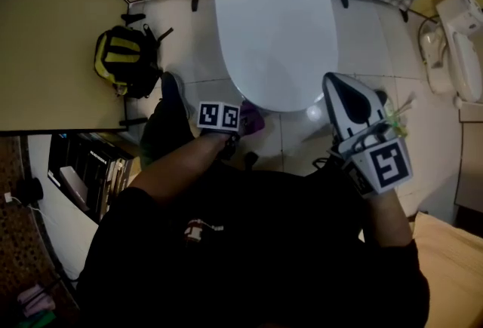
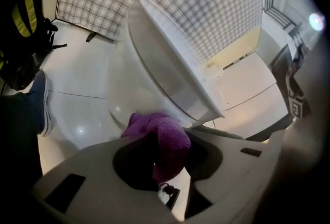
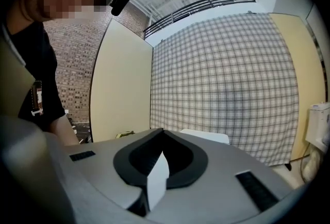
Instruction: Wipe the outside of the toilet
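Cloth (image 2: 164, 138), purple, pinched in our left gripper (image 1: 235, 127), sits just ahead at the toilet (image 1: 275, 25) bowl's lower front. Our right gripper (image 1: 351, 104) hangs alongside, jaws together, empty. We judge most of the outside unwiped.

person: black short-sleeved top (image 1: 256, 266), small badge (image 1: 198, 229) on the chest; dark blue shoe (image 2: 40, 102) with white sole.
left gripper (image 2: 166, 165): pale grey shell, black jaw lining, cube (image 1: 219, 116) with black-and-white square markers.
right gripper (image 3: 156, 169): same grey and black, marker cube (image 1: 390, 165).
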Motion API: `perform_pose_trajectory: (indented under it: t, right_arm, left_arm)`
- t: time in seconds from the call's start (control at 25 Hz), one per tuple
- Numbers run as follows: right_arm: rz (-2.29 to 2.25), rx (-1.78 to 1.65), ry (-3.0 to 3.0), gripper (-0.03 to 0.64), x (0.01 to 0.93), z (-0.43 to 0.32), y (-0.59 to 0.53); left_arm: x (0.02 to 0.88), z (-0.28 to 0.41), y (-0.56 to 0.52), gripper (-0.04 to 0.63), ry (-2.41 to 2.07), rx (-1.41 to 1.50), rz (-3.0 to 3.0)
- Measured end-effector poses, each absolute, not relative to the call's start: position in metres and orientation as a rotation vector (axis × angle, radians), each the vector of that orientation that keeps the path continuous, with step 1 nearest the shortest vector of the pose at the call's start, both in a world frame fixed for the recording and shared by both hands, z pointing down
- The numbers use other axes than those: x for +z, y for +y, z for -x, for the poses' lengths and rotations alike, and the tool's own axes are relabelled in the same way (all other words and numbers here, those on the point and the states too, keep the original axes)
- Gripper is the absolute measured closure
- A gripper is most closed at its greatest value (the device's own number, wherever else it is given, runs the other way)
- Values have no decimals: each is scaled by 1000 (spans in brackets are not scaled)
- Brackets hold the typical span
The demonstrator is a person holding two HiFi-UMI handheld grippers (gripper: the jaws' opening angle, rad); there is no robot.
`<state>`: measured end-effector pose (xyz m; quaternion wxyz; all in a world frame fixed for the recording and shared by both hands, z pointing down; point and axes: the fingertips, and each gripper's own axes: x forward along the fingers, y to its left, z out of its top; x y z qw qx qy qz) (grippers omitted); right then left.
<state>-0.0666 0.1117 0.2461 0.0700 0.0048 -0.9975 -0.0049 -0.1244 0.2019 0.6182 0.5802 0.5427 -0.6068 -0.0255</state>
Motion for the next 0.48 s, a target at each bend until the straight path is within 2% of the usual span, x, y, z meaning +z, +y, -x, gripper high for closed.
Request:
perform_pose_trajectory:
  t: [0.24, 0.48]
  right_arm:
    - [-63, -17, -2970, 626, 258, 28, 110]
    - [-218, -52, -2969, 626, 248, -6, 85]
  left_arm:
    - [658, 114, 186, 502, -1499, -112, -1174]
    - [728, 111, 187, 502, -1495, 150, -1086]
